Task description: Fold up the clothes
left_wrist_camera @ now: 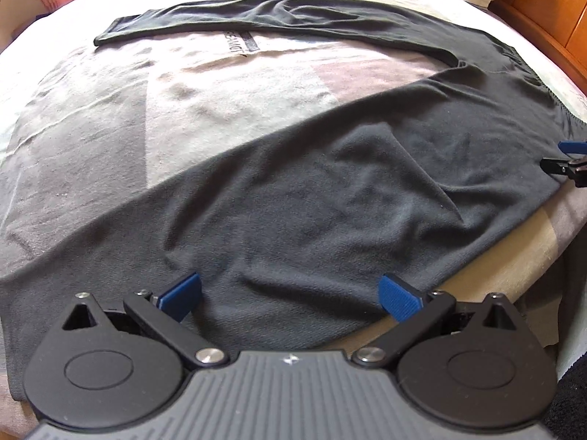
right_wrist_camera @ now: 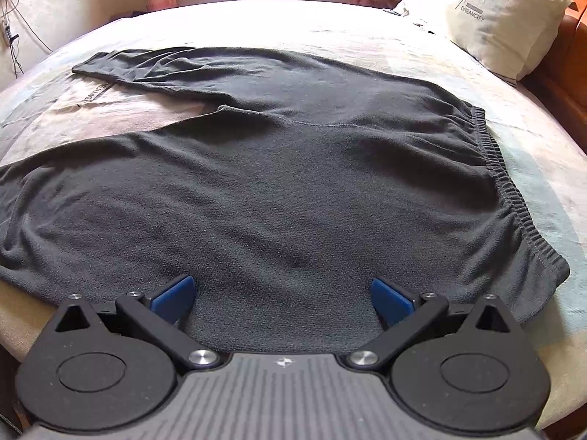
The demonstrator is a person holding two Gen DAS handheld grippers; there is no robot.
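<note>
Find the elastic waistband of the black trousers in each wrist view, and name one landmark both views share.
Left wrist view: the waistband runs down the far right edge, above the other claw's tip.
Right wrist view: the waistband runs down the right side, in front of the pillow.
Shared landmark: the far trouser leg's cuff, upper left in both.

Daylight from the far side blows out the bed there; fisheye curvature bends edges, left view slightly blurred.
</note>
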